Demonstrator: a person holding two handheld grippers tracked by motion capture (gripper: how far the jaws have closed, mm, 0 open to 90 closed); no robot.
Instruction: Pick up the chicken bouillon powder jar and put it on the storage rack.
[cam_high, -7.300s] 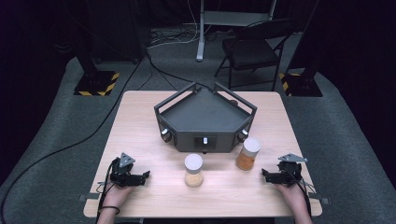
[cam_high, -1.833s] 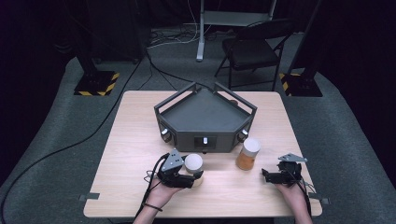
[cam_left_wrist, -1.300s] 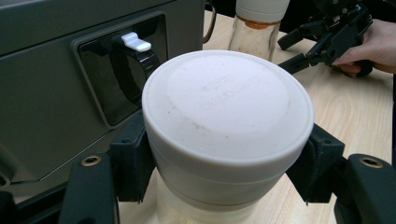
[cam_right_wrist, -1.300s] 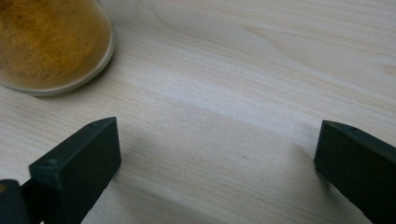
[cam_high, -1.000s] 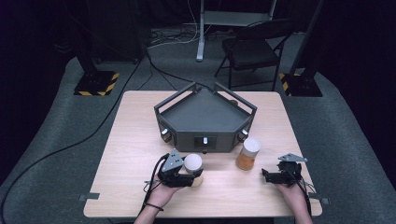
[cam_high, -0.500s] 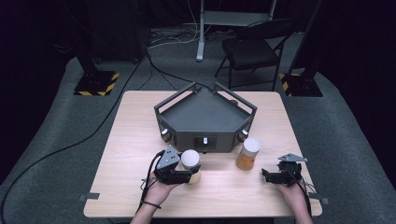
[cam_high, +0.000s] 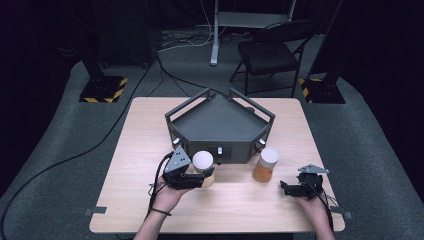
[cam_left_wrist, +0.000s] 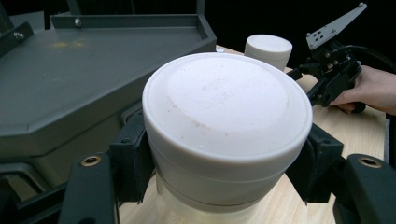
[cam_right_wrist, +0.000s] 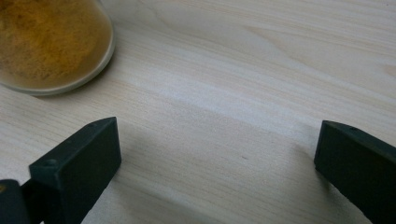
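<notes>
Two jars sit near the table's (cam_high: 125, 150) front edge, and we clamp our left gripper (cam_high: 192, 179) on the white-lidded jar (cam_left_wrist: 227, 126), now lifted off the wood by the grey tray's (cam_high: 220, 120) front wall. Our right gripper (cam_right_wrist: 217, 163) rests open beside the orange jar (cam_high: 265, 165), so the carry has begun.

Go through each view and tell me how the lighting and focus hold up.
High view: table evenly lit, surroundings falling to black, picture soft. Left gripper view: the held jar has a sharp lid, while the tray is softer and the background black. Right gripper view: jaws cast soft shadows on the wood; the orange jar is blurred.
</notes>
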